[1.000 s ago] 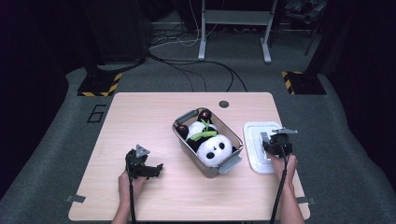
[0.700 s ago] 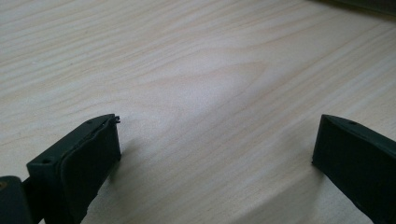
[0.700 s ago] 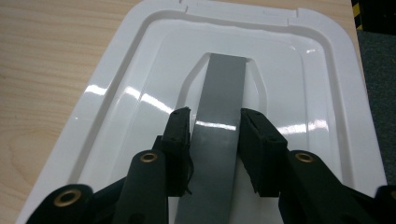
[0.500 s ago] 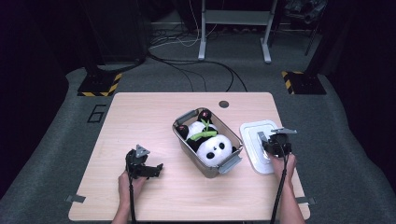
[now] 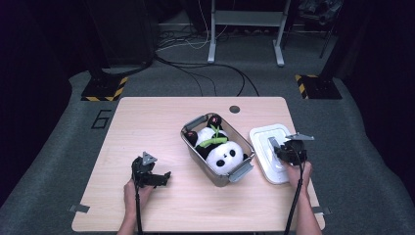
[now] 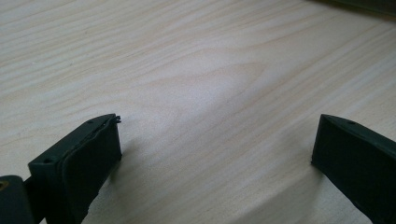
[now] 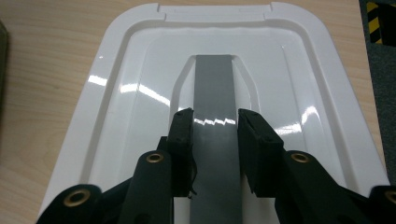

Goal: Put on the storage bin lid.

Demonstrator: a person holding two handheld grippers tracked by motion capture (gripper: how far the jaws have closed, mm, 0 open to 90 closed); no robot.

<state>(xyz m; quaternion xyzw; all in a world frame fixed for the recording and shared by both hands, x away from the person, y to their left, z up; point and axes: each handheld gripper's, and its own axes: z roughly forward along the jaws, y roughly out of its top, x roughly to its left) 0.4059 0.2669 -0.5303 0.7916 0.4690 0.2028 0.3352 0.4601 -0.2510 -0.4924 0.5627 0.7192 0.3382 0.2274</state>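
A white box lid (image 5: 266, 134) lies flat on the table, to the right of a clear bin (image 5: 243, 171) with grey end handles. A panda plush (image 5: 222, 154) with a green leaf lies in the bin. My right gripper (image 5: 278, 148) rests on the lid's near half. In the right gripper view the lid (image 7: 140, 70) fills the frame, and my right gripper (image 7: 215, 116) is shut on its raised grey handle strip (image 7: 214, 79). My left gripper (image 5: 164, 177) rests low over bare wood left of the bin. Its jaws stand wide open (image 6: 217, 126) with nothing between them.
The wooden table (image 5: 147, 122) has a small dark round cap (image 5: 234, 109) near its far edge. The lid sits close to the table's right edge. Grey carpet with cables and a metal stand (image 5: 244, 19) lies beyond the table.
The right gripper has settled onto the lid's handle, and the lid has shifted very slightly to the left. The left hand has stayed where it was.
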